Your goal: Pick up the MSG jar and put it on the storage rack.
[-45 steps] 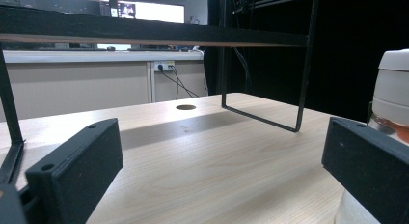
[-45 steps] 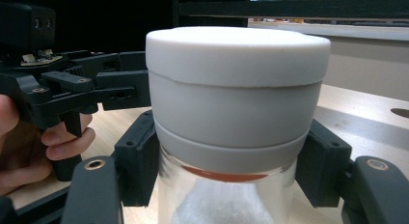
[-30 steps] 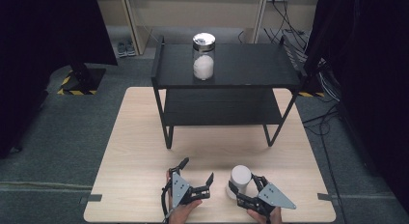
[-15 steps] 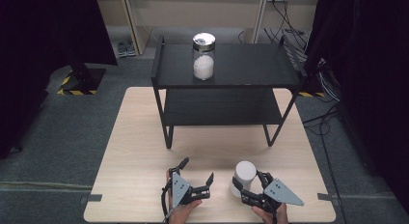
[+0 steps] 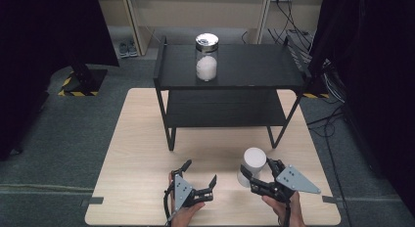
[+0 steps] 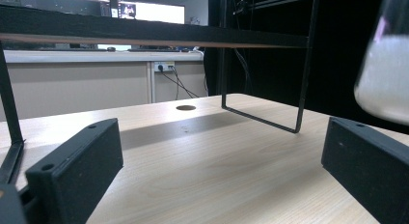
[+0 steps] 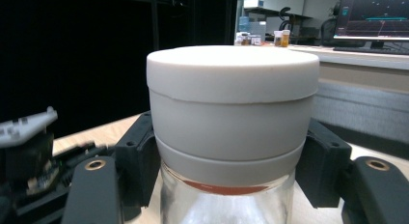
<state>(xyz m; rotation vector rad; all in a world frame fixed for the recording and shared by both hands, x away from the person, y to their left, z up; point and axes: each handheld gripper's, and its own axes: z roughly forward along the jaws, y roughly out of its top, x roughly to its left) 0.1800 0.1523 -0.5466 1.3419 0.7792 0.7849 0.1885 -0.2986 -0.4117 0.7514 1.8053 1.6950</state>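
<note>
A glass jar with a broad white lid (image 7: 232,113) stands at the near right of the wooden table (image 5: 137,153), pinched between the jaws of the right gripper (image 5: 262,180), whose pads press the lid's lower band from both sides. The jar looks rigid and breakable, its glass wall likely slick, and the pale contents glimpsed below the lid suggest some weight; the matte lid band probably offers the surest hold, provided the lid is screwed tight, since a loose one could let the glass drop away. Just beside it to the left, the left gripper (image 5: 198,180) rests low over the table with its jaws spread wide and nothing between them. Beyond both stands a black two-tier shelf (image 5: 274,73), its legs and lower board lying in the path of any forward carry. On its top board, well apart from the grippers, sits a second glass jar with a metal lid (image 5: 206,58), holding something white.
</note>
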